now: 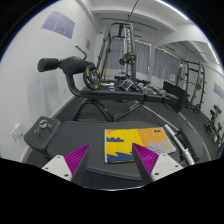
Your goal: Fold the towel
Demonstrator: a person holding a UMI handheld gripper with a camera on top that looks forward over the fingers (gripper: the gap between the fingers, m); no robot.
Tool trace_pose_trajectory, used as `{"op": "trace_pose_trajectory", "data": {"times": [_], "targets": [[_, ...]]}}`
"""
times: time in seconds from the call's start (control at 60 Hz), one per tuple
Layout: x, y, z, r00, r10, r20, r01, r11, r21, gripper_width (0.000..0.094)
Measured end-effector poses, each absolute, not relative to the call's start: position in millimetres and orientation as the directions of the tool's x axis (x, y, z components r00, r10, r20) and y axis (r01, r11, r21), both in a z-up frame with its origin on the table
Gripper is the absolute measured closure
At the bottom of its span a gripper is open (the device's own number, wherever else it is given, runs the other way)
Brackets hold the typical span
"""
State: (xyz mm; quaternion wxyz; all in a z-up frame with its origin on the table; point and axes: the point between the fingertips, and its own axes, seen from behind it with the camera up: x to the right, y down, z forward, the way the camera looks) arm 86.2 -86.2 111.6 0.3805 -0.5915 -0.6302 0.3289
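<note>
Gripper [108, 163] was spread wide, holding nothing, purple pads [74, 158] apart above dark table [110, 180]. Yellow-and-blue towel [125, 143] lay flat just ahead between the fingers; its small print unreadable. Gym machine [85, 75] stood beyond

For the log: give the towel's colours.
Yellow, with blue and some white patches; the towel shows best in the gripper view.

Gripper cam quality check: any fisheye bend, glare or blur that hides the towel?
Gripper view: strong fisheye, the room's walls and gym equipment bow round the edges; bright, even daylight from the window, blown out there; no hard shadows; the folded yellow-and-blue towel reads clearly just ahead of the open tongs, only soft in fine detail.
</note>
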Motion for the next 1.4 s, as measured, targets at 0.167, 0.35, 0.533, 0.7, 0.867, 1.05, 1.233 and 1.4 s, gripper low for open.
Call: {"op": "trace_pose_trajectory", "data": {"times": [0.167, 0.35, 0.533, 0.7, 0.867, 1.05, 1.233, 1.4], "targets": [[49, -88, 74, -0.031, 0.995, 0.091, 0.522, 0.094, -0.848, 0.0082], [3, -96, 28, -0.034, 0.997, 0.065, 0.564, 0.073, -0.822, 0.008], [-34, -99, -14, -0.046, 0.997, 0.066, 0.603, 0.081, -0.793, 0.0098], [-44, -100, -27, -0.074, 0.994, 0.077, 0.59, 0.106, -0.8, 0.0431], [-41, -100, -24, -0.074, 0.988, 0.138, 0.596, 0.155, -0.788, 0.0926], [-25, -134, 28, -0.138, 0.989, -0.049, 0.595, 0.044, -0.803, 0.0925], [-37, -76, 108, -0.11, 0.991, -0.082, 0.508, -0.015, -0.861, 0.0924], [-54, 22, 110, -0.022, 0.999, -0.044, 0.507, -0.027, -0.861, 0.0925]]}}
